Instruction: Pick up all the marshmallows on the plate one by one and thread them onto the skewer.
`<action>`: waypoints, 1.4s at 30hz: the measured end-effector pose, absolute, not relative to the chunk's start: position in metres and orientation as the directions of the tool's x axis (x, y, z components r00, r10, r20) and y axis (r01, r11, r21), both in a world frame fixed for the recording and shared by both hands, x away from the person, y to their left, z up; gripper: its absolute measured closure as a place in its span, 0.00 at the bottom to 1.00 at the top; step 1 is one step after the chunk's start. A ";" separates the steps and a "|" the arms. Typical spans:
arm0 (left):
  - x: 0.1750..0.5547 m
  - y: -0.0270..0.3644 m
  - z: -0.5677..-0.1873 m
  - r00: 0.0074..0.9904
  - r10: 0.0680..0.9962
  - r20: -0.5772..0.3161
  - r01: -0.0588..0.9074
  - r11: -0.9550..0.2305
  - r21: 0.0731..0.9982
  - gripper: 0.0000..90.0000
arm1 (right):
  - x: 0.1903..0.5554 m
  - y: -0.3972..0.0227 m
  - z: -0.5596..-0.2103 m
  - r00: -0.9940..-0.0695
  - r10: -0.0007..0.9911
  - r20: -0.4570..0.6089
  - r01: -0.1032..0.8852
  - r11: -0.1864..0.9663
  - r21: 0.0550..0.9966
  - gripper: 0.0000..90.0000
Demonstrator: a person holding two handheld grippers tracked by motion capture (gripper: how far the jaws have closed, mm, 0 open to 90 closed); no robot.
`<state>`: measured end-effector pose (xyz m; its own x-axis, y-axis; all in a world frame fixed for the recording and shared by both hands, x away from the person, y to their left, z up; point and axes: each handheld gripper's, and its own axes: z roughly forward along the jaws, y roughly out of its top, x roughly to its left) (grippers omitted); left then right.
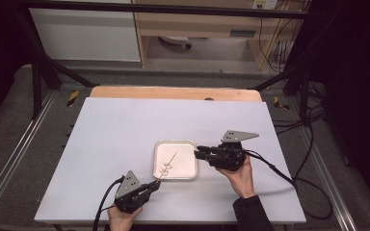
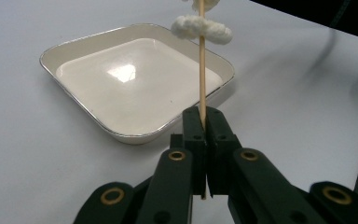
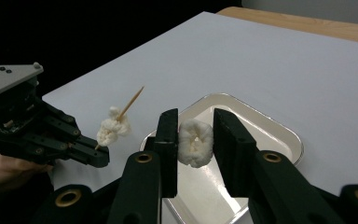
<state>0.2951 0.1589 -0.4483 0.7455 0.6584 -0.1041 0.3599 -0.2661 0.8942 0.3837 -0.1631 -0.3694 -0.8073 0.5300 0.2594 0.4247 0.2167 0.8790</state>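
A thin wooden skewer (image 2: 202,79) rises from my left gripper (image 2: 204,122), whose jaws are shut on its lower end. Two white puffy pieces (image 2: 201,28) are threaded on it. From above, the skewer (image 1: 172,160) slants over a white square tray (image 1: 185,166), with the left gripper (image 1: 156,184) just off the tray's near left corner. My right gripper (image 3: 195,125) is shut on a white puffy ring (image 3: 195,142) and hovers over the tray (image 3: 289,135). It faces the skewer's tip (image 3: 137,93) and the other gripper (image 3: 100,156). From above, the right gripper (image 1: 196,152) is at the tray's right edge.
The tray rests on a white board (image 1: 125,125) that covers a wooden table (image 1: 173,92). A black cable (image 1: 279,173) trails from the right gripper to the right. Black frame posts (image 1: 38,82) stand at the far corners. A shelf unit (image 1: 197,29) lies beyond.
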 end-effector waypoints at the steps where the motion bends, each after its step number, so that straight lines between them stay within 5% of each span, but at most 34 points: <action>1: 0.295 0.158 -0.448 0.746 0.658 -0.105 0.360 -0.266 0.894 0.98 | 0.384 -0.164 -0.368 -0.806 0.530 0.263 0.425 0.210 0.880 0.80; 42: 0.291 0.145 -0.448 0.762 0.642 -0.085 0.323 -0.264 0.909 0.98 | 0.396 -0.138 -0.362 -0.825 0.401 0.399 0.486 0.143 0.862 0.80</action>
<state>0.2910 0.1454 -0.4481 0.7620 0.6419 -0.0850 0.3235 -0.2637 0.9088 0.3963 -0.1384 -0.3620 -0.8250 0.4006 0.3987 0.4859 0.1426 0.8623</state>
